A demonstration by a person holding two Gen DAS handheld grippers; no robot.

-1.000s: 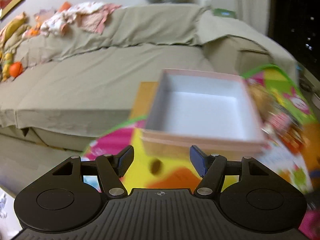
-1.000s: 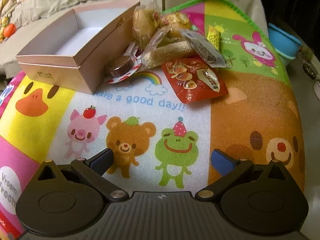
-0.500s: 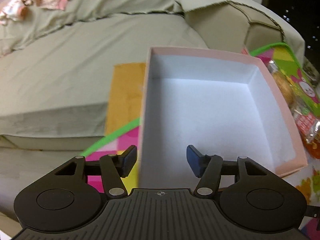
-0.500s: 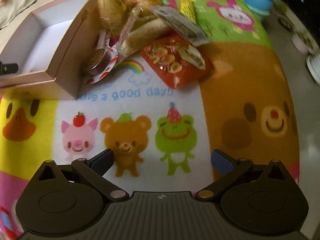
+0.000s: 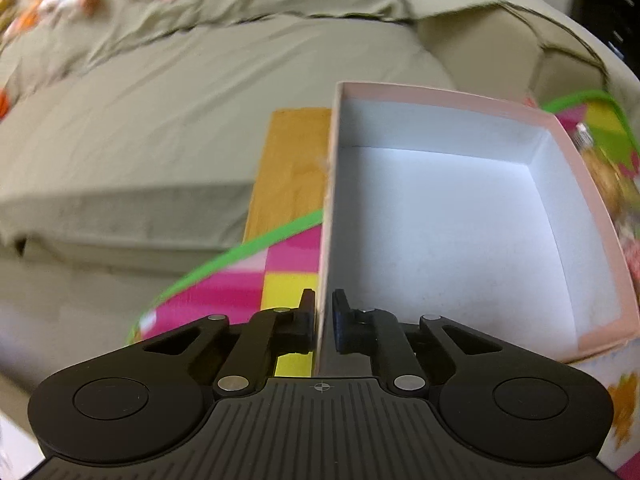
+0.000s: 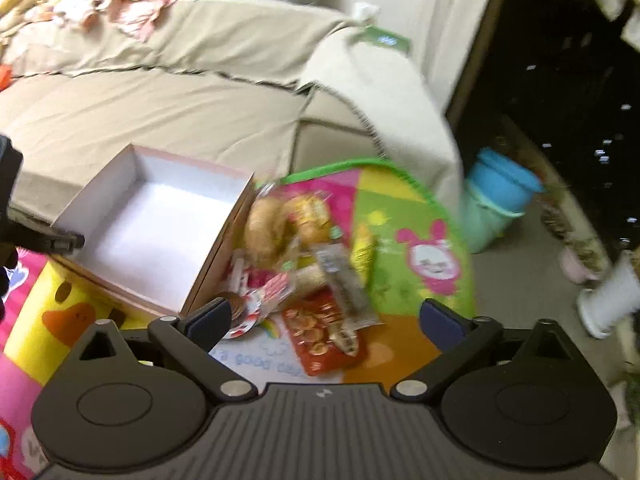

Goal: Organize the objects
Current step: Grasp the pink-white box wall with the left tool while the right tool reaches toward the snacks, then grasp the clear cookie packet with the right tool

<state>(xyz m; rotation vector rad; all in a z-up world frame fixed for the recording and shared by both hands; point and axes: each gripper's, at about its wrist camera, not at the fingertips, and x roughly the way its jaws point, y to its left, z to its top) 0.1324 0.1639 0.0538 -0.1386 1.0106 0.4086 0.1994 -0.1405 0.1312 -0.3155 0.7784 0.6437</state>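
An empty pink box (image 5: 460, 232) with a white inside sits on the colourful play mat (image 5: 248, 276). My left gripper (image 5: 324, 316) is shut on the box's left wall near its front corner, one pad outside and one inside. From the right wrist the box (image 6: 156, 224) lies at the left, with the left gripper (image 6: 40, 236) at its edge. Several snack packets (image 6: 304, 248) are piled against the box's right side, a red packet (image 6: 320, 332) nearest. My right gripper (image 6: 326, 316) hangs above them, its jaws wide but closing, with nothing between the pads.
A beige-covered sofa (image 6: 160, 100) runs behind the mat (image 6: 400, 240), with clothes and toys on its back. A brown board (image 5: 292, 160) pokes out beside the box. A blue bucket (image 6: 500, 196) and a white pot (image 6: 608, 300) stand on the floor at the right.
My left gripper came down over the box's left wall and shut on it. My right gripper rose away from the mat, so the sofa now shows, and its jaws narrowed slightly.
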